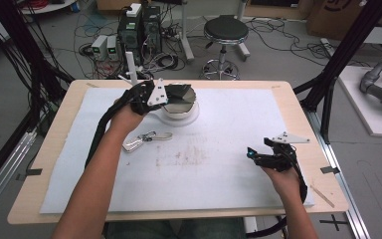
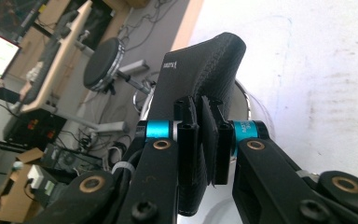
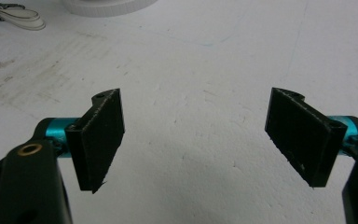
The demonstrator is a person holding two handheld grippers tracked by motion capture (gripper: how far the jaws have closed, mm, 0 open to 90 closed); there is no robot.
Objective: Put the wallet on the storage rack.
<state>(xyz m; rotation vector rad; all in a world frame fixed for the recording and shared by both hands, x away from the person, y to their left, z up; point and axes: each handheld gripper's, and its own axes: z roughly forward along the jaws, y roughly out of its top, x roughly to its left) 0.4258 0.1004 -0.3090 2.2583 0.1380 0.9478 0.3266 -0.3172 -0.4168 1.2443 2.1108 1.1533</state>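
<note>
Left gripper view: left tool (image 2: 204, 140) pinches black wallet (image 2: 200, 65); right tool (image 3: 200, 140) wide open, w/ nothing.

No text legible — labels blurred.

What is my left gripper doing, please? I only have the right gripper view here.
Observer: The left gripper is shut on a black pouch.
Operator: Where is it holding that?
Observer: In the high view, above a round metal container on a white base.
Operator: Anything else nearby?
Observer: A white keyring tag lies on the mat, just nearer the person than the base.
</note>
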